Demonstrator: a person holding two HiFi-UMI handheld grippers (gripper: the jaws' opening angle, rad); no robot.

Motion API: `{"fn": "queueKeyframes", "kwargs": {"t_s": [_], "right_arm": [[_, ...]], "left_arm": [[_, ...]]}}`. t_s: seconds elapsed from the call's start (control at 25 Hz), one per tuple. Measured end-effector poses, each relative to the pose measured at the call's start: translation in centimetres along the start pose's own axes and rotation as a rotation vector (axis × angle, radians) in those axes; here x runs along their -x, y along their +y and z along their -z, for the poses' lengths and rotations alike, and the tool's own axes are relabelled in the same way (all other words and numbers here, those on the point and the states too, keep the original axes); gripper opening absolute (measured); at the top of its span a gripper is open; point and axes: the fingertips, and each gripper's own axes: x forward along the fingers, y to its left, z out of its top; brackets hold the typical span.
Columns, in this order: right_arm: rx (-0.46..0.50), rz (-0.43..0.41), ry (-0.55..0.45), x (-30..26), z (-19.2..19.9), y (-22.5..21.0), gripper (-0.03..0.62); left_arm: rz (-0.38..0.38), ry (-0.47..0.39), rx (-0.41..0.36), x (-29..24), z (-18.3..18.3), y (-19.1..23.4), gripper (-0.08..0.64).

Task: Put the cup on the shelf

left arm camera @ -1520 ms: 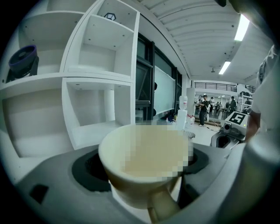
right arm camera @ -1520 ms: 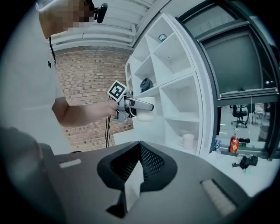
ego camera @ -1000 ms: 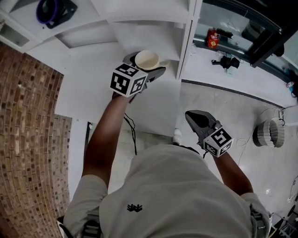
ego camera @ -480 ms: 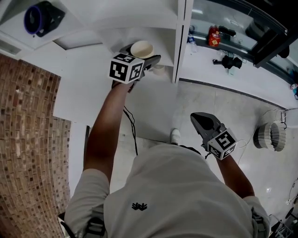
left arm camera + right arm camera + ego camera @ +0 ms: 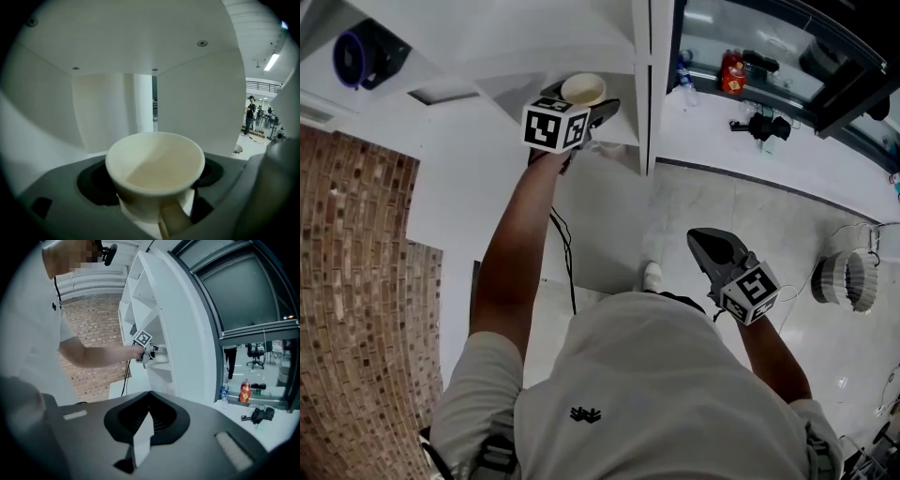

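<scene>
Cream ceramic fills the left gripper view: the cup (image 5: 154,159) stands upright between the wide-spread jaws of the left gripper (image 5: 152,178), gripped on both sides, its handle (image 5: 174,222) turned toward the camera. Only this view shows the white compartment (image 5: 197,93) around the cup, with side walls, a back wall and a ceiling. Whether the cup's base touches the board cannot be told.

The right gripper view alone shows the right gripper (image 5: 149,394) with its jaws closed together and nothing between them. Beyond them the person's bare arm (image 5: 93,355) stretches to the shelf (image 5: 157,310).

The head view, looking down, shows both grippers at once. The right one hangs low beside the torso, well apart from the shelf, and the left one is raised at the shelf opening.

Counted, there are one cup with one handle, two grippers and, farthest off, one red bottle (image 5: 245,392) on the ledge.
</scene>
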Motion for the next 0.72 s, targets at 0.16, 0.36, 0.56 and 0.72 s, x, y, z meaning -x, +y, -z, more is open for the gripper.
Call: {"fn": "queueKeyframes", "kwargs": {"t_s": [0.16, 0.36, 0.56, 0.72], "right_arm": [[-0.011, 0.005, 0.001, 0.0, 0.1, -1.3, 0.011], [-0.022, 0.011, 0.009, -0.2, 0.5, -2.7, 0.011], [-0.029, 0.014, 0.013, -0.6, 0.6, -3.3, 0.011], [-0.029, 0.012, 0.015, -0.9, 0.5, -3.5, 0.011]], "left_arm": [[-0.017, 0.003, 0.007, -1.8, -0.2, 1.0, 0.442], [-0.036, -0.015, 0.023, -3.3, -0.8, 2.1, 0.440], [-0.034, -0.030, 0.030, -3.7, -1.1, 2.3, 0.442], [-0.018, -0.053, 0.034, -4.1, -1.4, 2.2, 0.442]]}}
